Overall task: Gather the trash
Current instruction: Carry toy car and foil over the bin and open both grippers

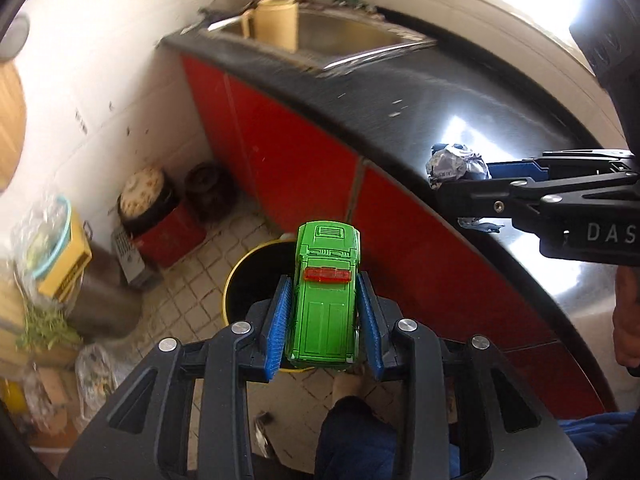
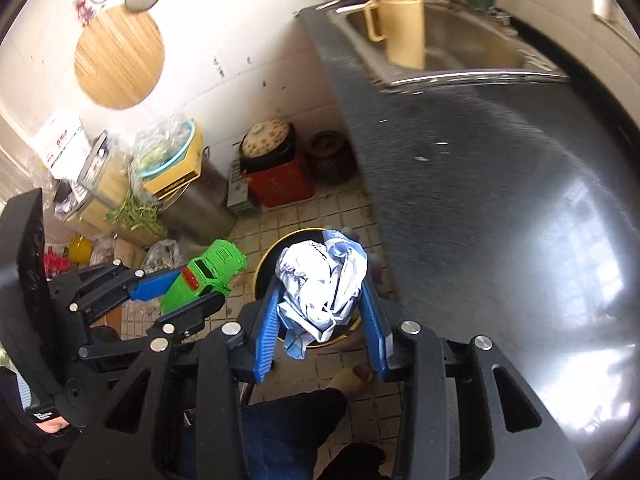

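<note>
Jaws of the left gripper [image 1: 325, 312] were closed part-way on a green toy car [image 1: 326, 296], which was clamped by its sides between the blue pads. A crumpled white and blue wrapper [image 2: 322, 286] was pinched in the same way by the jaws of the right gripper [image 2: 323, 308]. Both loads were held in the air above a round bin [image 1: 236, 280] with a yellow rim, which stood on the tiled floor [image 1: 188, 276] just beside the red-fronted table [image 1: 472, 92]. The bin's dark inside was largely hidden behind the held things, so its contents could not be told. Two pieces appeared to have been picked up and brought over the bin, but neither had yet been let go. A few small pale scraps [image 2: 430, 151] were seen lying on the dark tabletop, so some collecting was judged to be left after the drop.
</note>
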